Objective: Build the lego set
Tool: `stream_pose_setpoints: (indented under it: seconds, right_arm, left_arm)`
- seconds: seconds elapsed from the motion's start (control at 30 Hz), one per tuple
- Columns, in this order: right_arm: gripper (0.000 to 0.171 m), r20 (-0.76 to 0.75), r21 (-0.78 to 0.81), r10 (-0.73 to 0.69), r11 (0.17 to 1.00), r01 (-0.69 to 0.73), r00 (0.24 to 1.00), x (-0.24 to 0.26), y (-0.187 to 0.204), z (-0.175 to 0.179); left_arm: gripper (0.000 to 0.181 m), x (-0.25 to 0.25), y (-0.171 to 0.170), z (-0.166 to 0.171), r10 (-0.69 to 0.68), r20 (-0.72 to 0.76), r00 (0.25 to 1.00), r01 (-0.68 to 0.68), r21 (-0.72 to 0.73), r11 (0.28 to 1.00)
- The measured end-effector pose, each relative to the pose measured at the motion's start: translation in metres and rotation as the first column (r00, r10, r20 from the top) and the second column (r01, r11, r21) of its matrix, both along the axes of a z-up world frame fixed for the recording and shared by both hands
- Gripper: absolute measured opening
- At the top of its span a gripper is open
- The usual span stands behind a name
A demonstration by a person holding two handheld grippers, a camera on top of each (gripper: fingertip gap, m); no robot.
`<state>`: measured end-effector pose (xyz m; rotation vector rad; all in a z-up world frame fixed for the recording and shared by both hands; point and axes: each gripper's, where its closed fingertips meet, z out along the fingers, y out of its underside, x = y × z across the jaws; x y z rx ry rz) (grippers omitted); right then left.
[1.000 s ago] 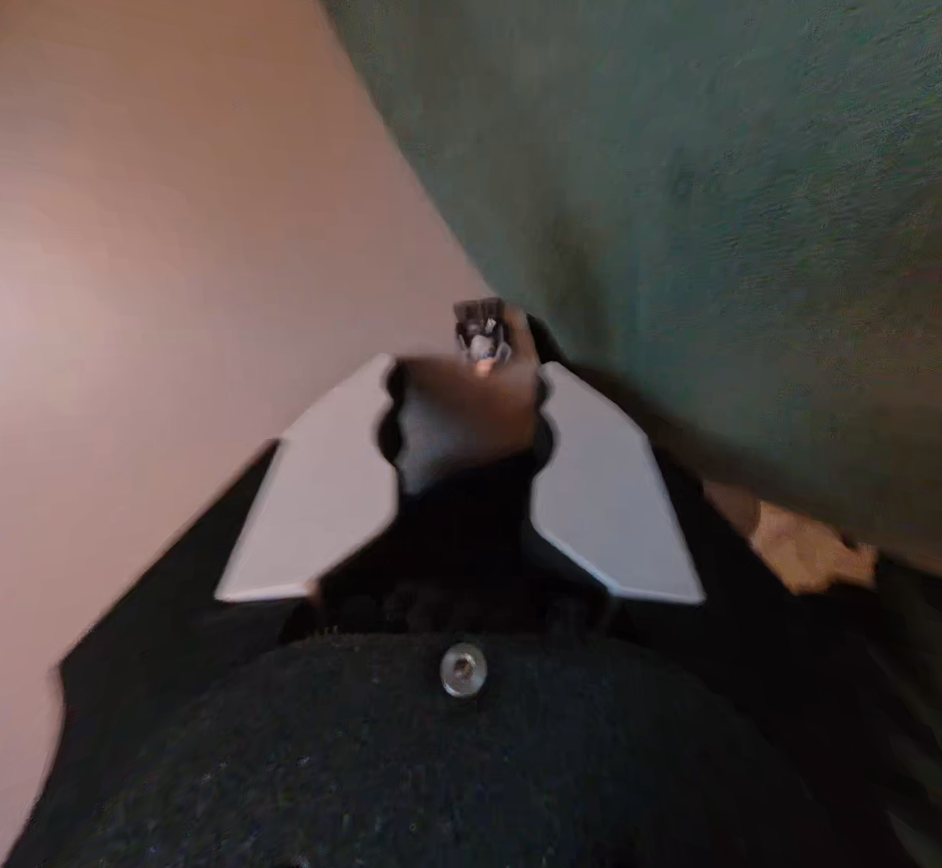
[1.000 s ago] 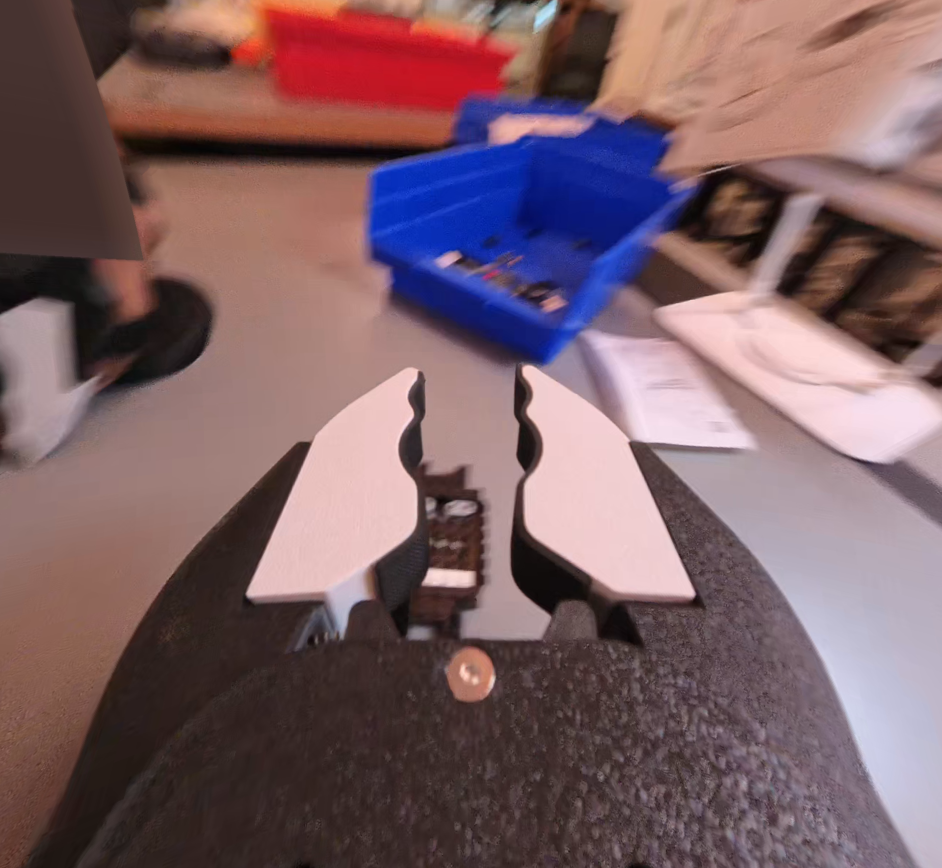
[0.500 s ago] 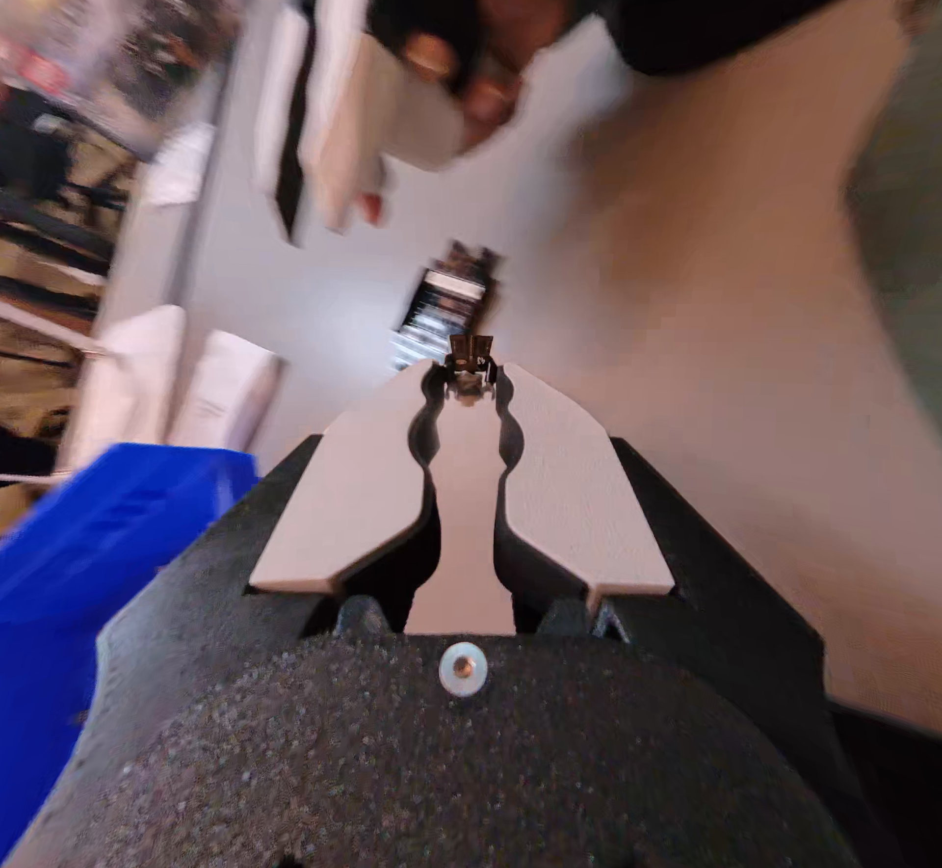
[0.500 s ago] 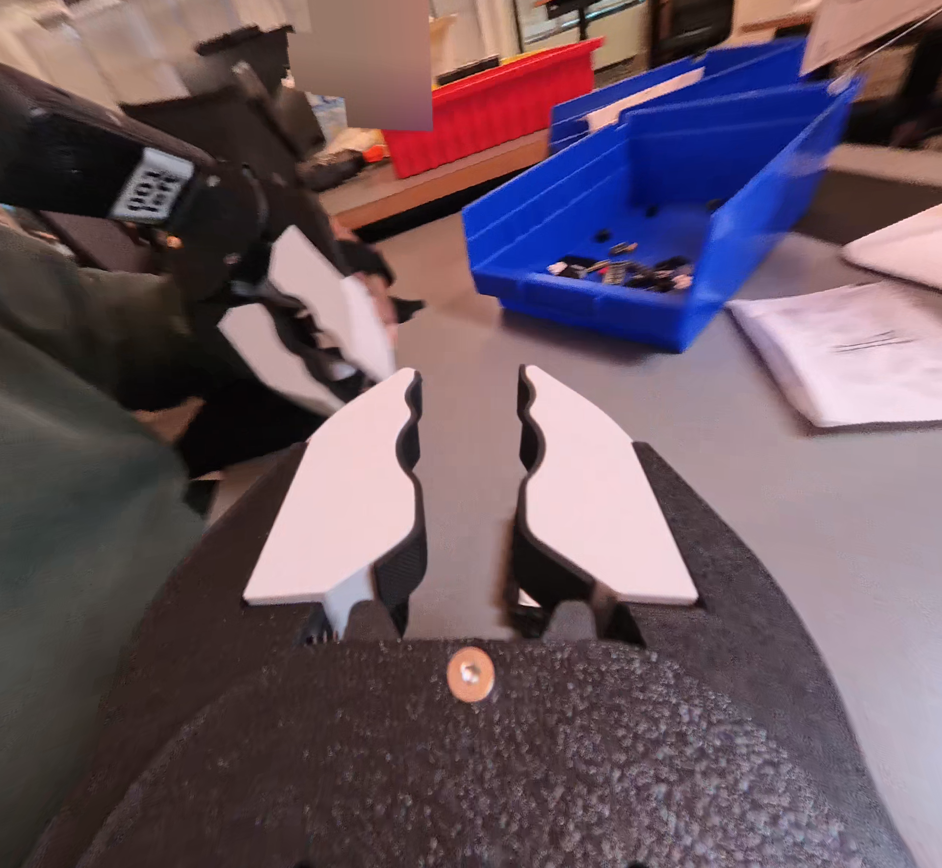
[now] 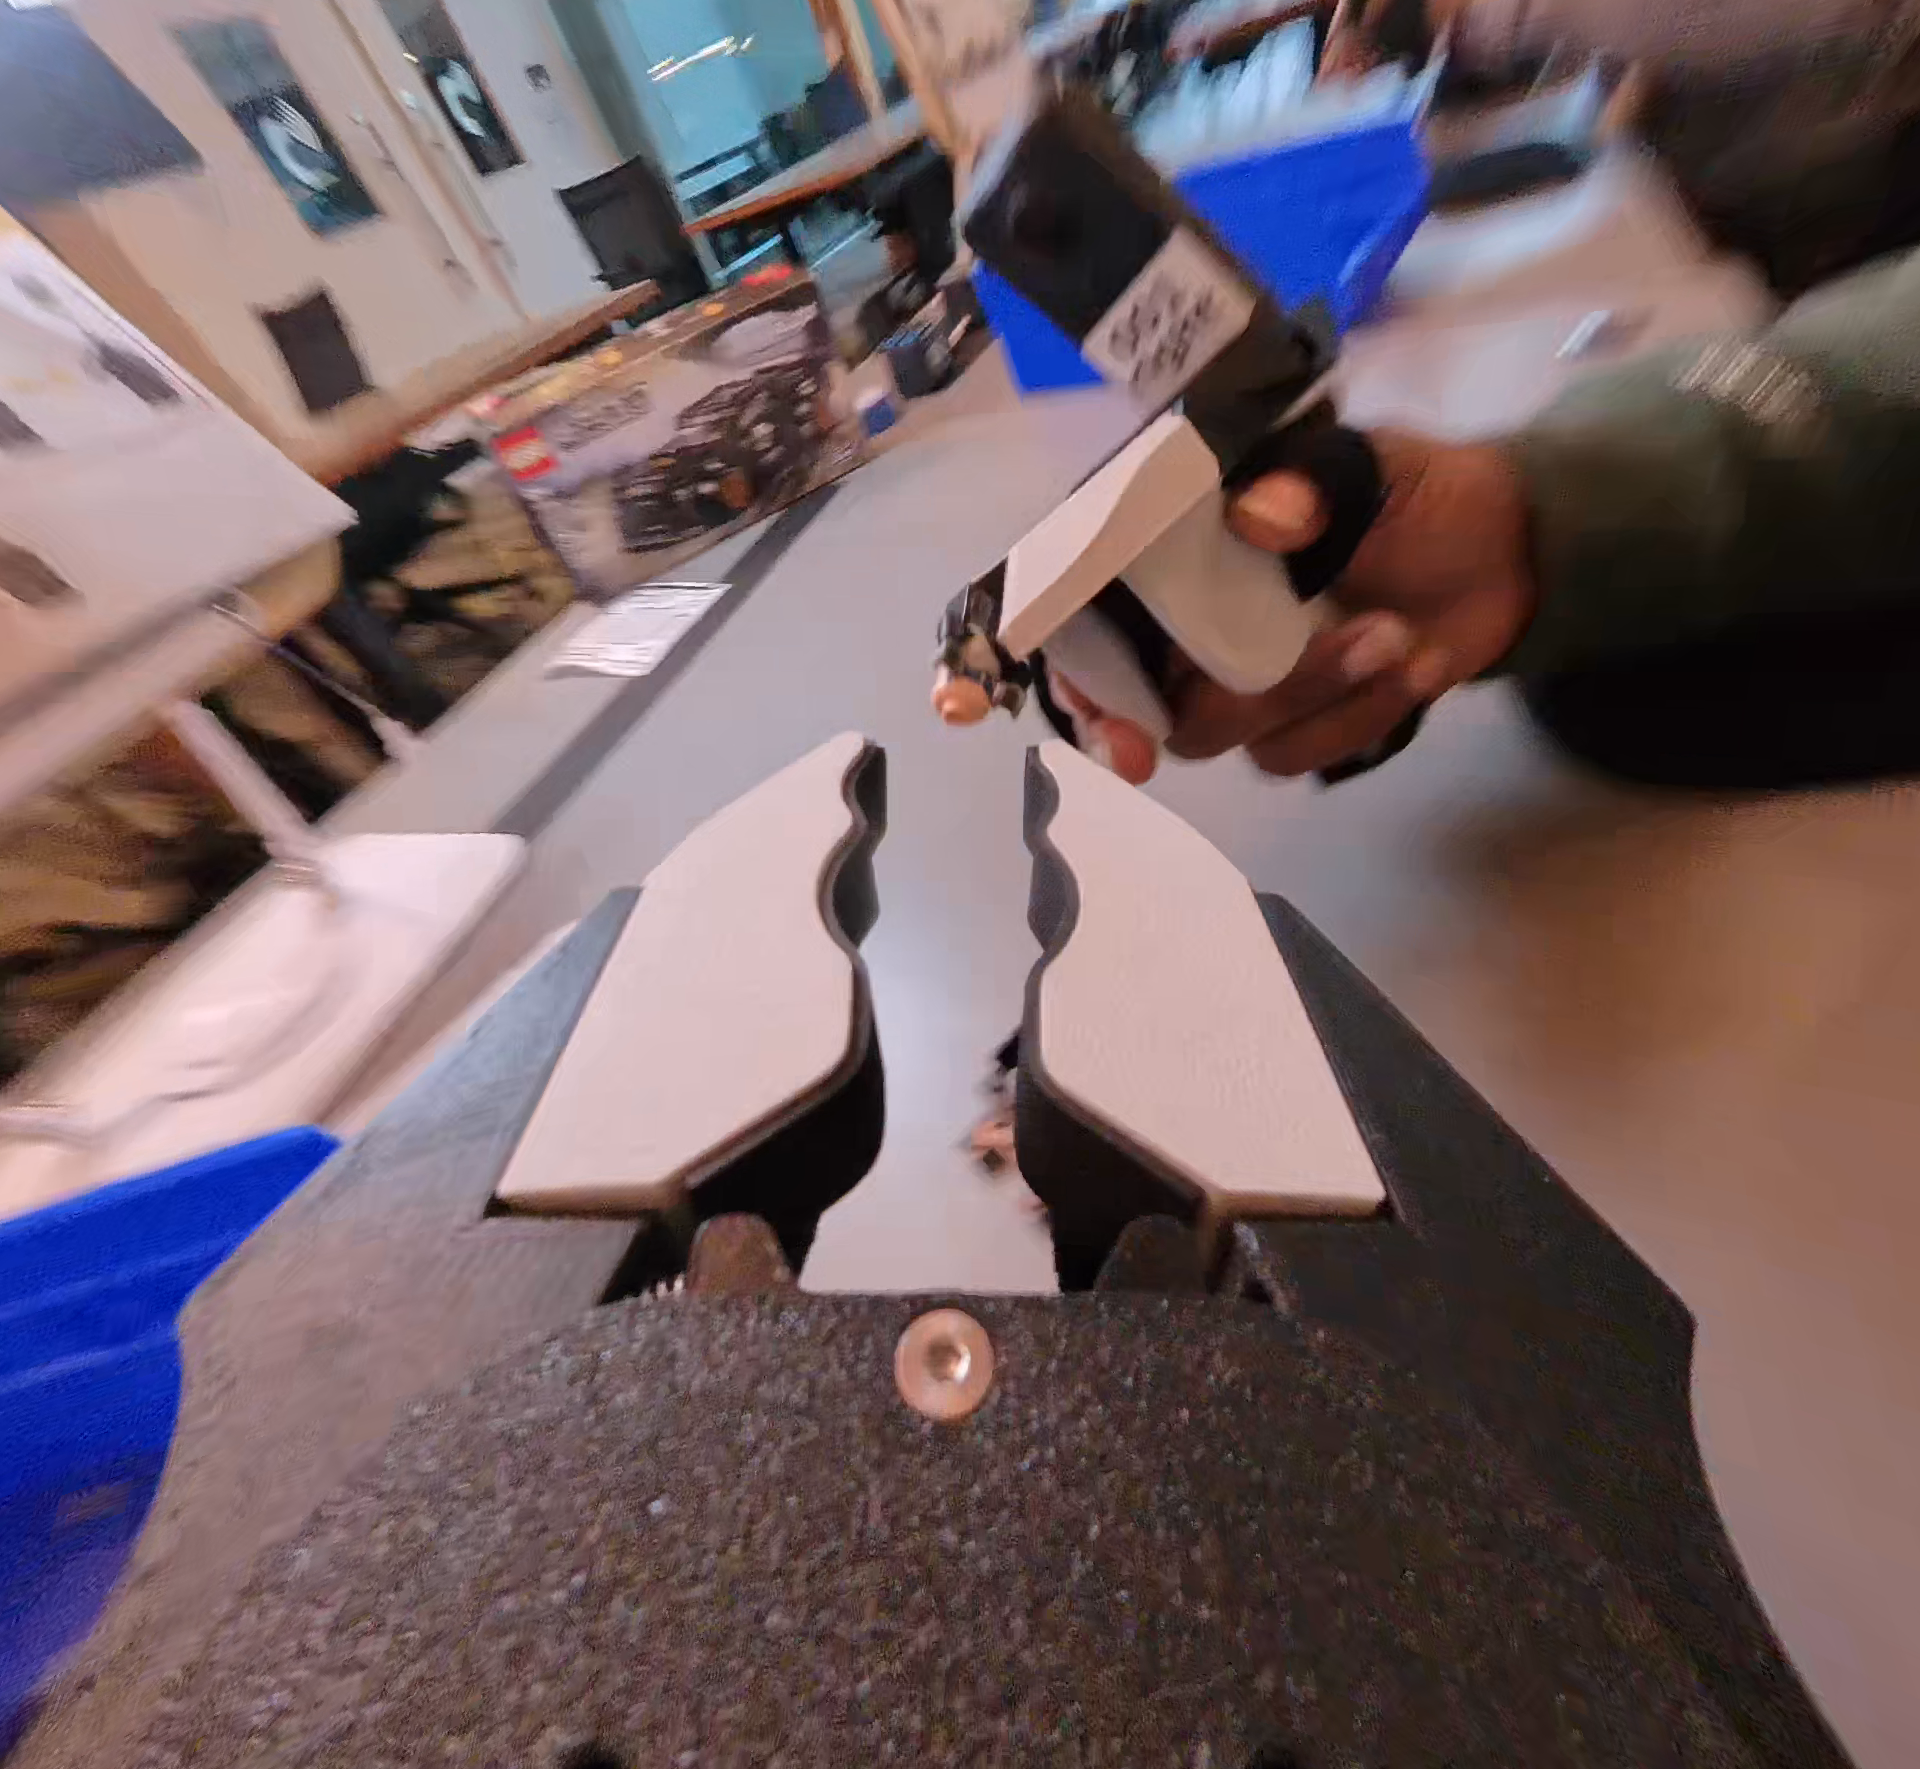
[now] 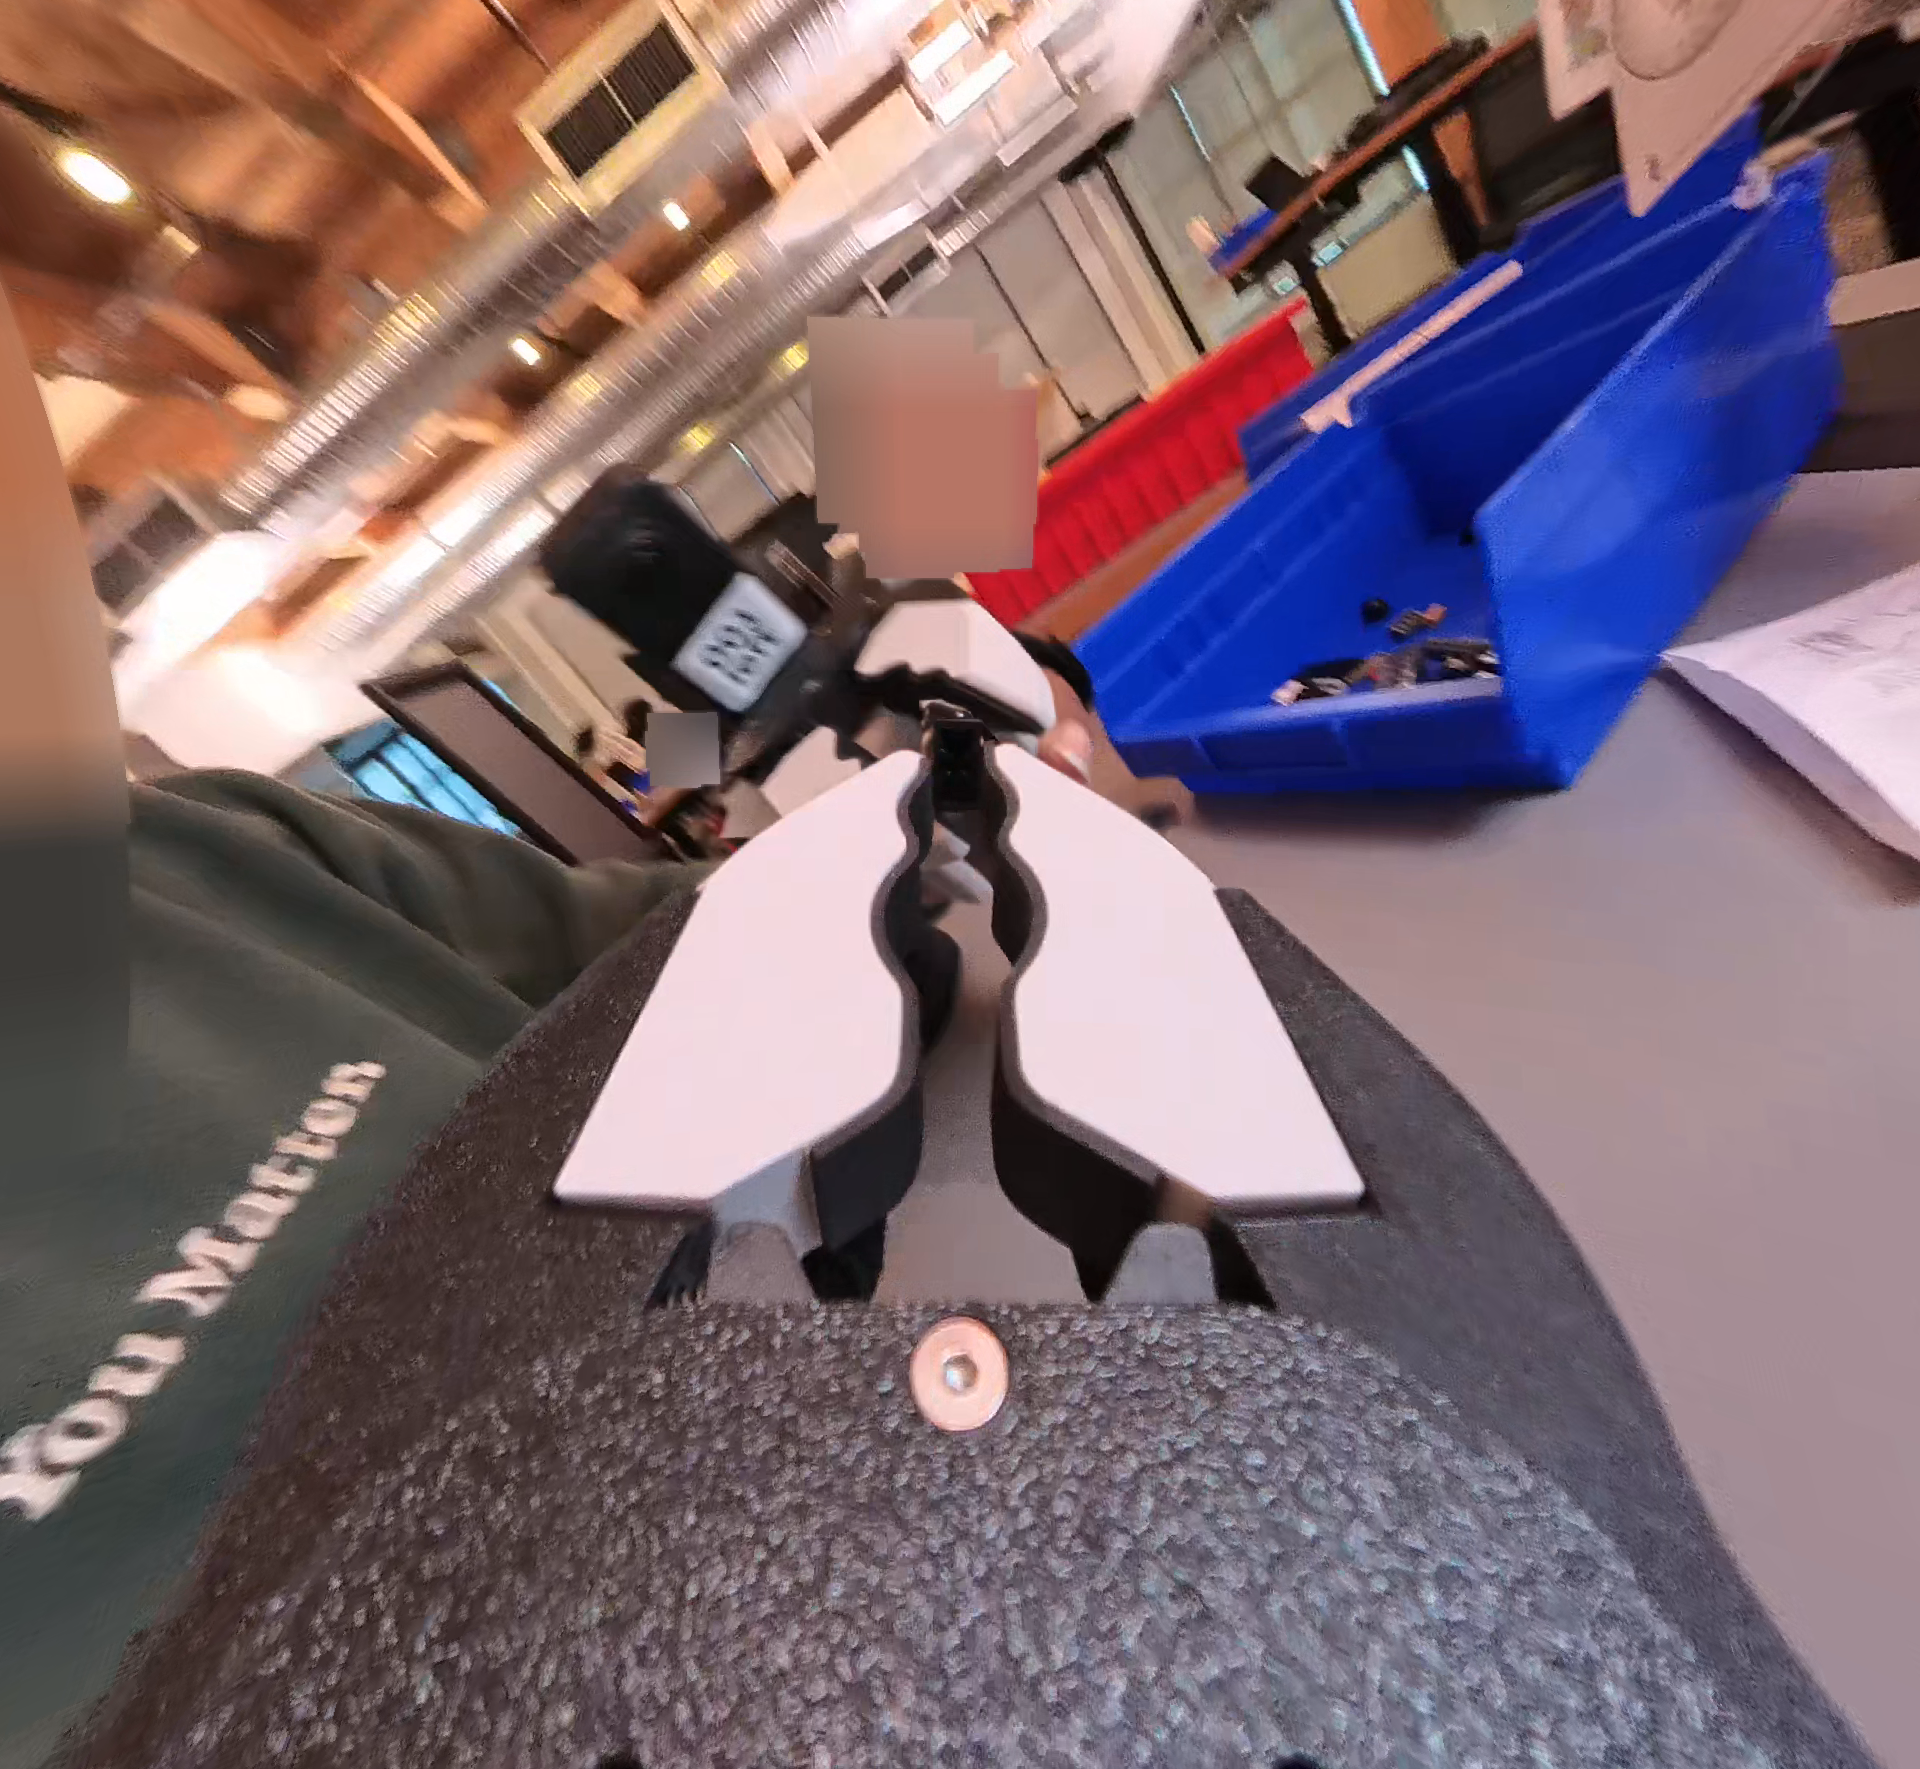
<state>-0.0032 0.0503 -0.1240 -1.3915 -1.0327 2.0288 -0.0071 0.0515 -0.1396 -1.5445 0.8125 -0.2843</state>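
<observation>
My right gripper (image 6: 958,758) is shut on a small black piece (image 6: 952,776) pinched at its fingertips. It also shows in the left wrist view (image 5: 1013,654), held by a hand at upper right, with the small dark piece (image 5: 968,670) and its pinkish tip sticking out. My left gripper (image 5: 954,763) is open and empty, its tips just below and in front of that piece. It also shows in the right wrist view (image 6: 940,711), right behind the held piece. A small blurred part (image 5: 992,1132) lies on the grey table (image 5: 727,680) under my left fingers.
A blue bin (image 6: 1507,576) with several small parts stands on the table at right, a printed sheet (image 6: 1818,711) beside it, a red bin (image 6: 1143,483) behind. In the left wrist view, a printed box (image 5: 675,431), a white base (image 5: 260,971) and a blue bin corner (image 5: 83,1304).
Half a second ago my left gripper pinched the small piece and my right was open. Now the right is shut on the piece and the left has opened and let go.
</observation>
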Motion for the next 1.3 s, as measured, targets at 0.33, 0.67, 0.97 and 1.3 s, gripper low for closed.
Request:
stream_pose_setpoints:
  seconds: [0.33,0.67,0.97,1.3]
  right_arm:
    - [0.008,-0.135,0.165,0.005,0.986,0.018,0.991,0.003,-0.019,0.012]
    - [0.021,0.037,0.584,-0.098,0.810,0.059,0.994,-0.002,-0.017,-0.017]
    - [0.018,0.165,0.929,-0.190,0.359,-0.088,0.968,-0.007,-0.032,-0.067]
    - [0.000,0.112,0.993,-0.203,-0.020,-0.118,0.973,-0.009,-0.037,-0.084]
  left_arm:
    - [0.011,0.009,-0.022,0.027,-0.172,0.577,0.799,0.340,-0.196,0.920]
    - [0.010,-0.003,-0.023,-0.003,-0.148,0.278,0.949,0.234,-0.309,0.922]
    - [0.010,-0.008,-0.030,-0.060,-0.159,-0.142,0.977,0.076,-0.464,0.882]
    - [0.010,-0.010,-0.033,-0.069,-0.171,-0.102,0.980,0.088,-0.550,0.831]
